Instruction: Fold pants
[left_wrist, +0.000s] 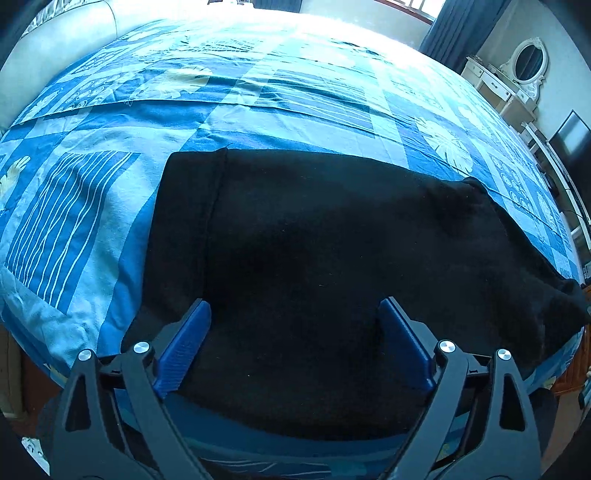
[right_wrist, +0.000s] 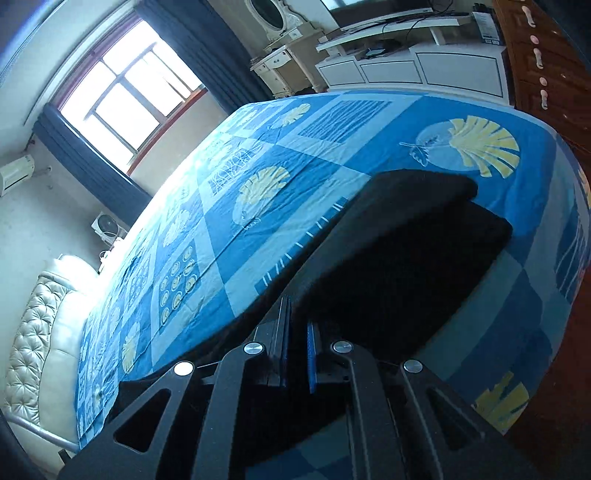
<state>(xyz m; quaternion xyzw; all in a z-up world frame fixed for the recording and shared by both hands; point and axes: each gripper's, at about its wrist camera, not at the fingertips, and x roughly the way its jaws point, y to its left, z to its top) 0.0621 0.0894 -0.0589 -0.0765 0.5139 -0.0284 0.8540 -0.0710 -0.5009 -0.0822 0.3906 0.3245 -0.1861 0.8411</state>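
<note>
Black pants (left_wrist: 314, 258) lie flat on the bed (left_wrist: 258, 122), near the bed's close edge, with the patterned blue sheet showing past them on every other side. In the left wrist view a seam runs down the cloth toward the left end, and the right end trails to the bed's corner. In the right wrist view the pants (right_wrist: 406, 258) show two layers, an upper layer stopping short of the lower one's far end, so I judge one fold is already laid and the cloth is spread flat so that its edges can be matched.

My left tool (left_wrist: 293, 343) hangs over the near part of the pants, tilted steeply down, its blue pads wide apart and nothing between them. I read this as a release or a pre-grasp stance: jaws kept wide so they clear the cloth.

My right tool (right_wrist: 298, 354) is closed, pads nearly together. Black cloth sits right at its tips, but it is too dark there to confirm whether any fabric is pinched. The view is rolled sideways.

Beyond the bed, on the far side from the pants: a window (right_wrist: 122, 92) with dark curtains, a padded headboard (right_wrist: 33, 332), a white dresser with oval mirror (left_wrist: 530, 62).
</note>
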